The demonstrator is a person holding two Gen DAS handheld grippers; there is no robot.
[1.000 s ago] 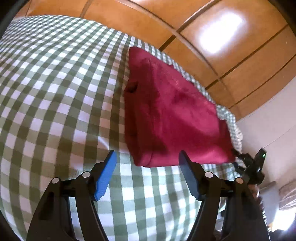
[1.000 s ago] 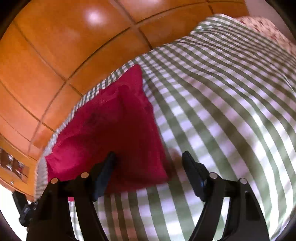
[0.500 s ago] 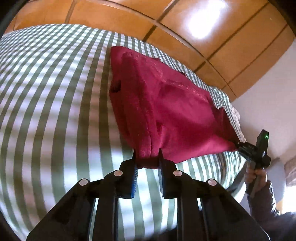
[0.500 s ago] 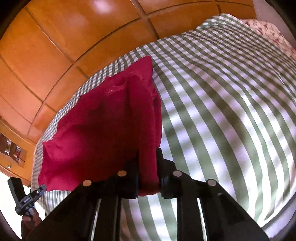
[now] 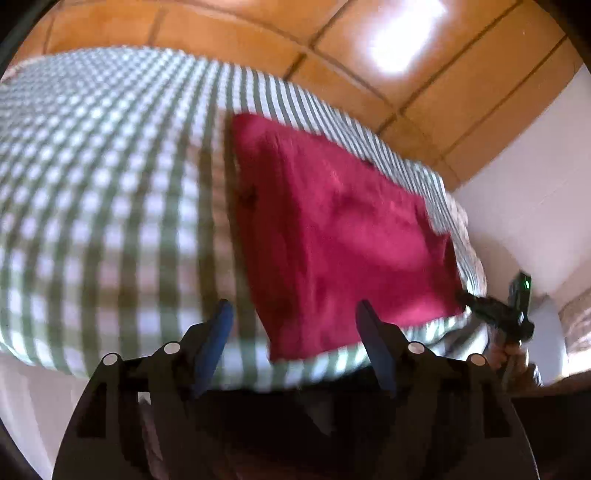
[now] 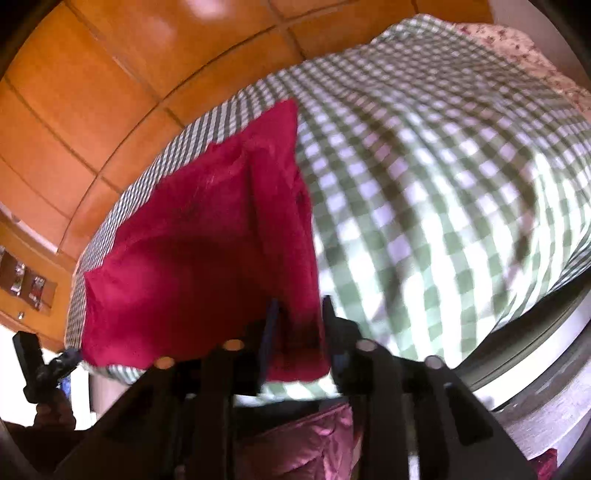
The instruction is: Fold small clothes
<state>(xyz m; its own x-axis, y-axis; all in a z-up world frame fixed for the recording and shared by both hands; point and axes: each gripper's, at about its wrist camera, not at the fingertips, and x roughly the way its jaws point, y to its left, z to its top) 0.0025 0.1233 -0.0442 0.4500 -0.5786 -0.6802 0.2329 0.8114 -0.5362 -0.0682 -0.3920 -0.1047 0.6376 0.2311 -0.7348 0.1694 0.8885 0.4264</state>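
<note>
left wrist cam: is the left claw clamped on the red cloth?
No. The left claw stands wide open, its blue pads clear of the red cloth, which lies flat on the checked sheet.

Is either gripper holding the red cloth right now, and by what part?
Neither. Both jaws have just opened; the red cloth lies on the checked cover, near corner between the right gripper jaws, unpinched.

Lay spread over the bed — a green-and-white checked cover (image 5: 110, 206), seen again from the right wrist view (image 6: 424, 177). Shone behind it, orange-brown wooden panels (image 5: 221, 33) with dark lines between and a bright patch of light. Stood at the side — a pale wall (image 5: 524, 206). Peeked out at the far corner, a flowery cloth (image 6: 509, 44).
</note>
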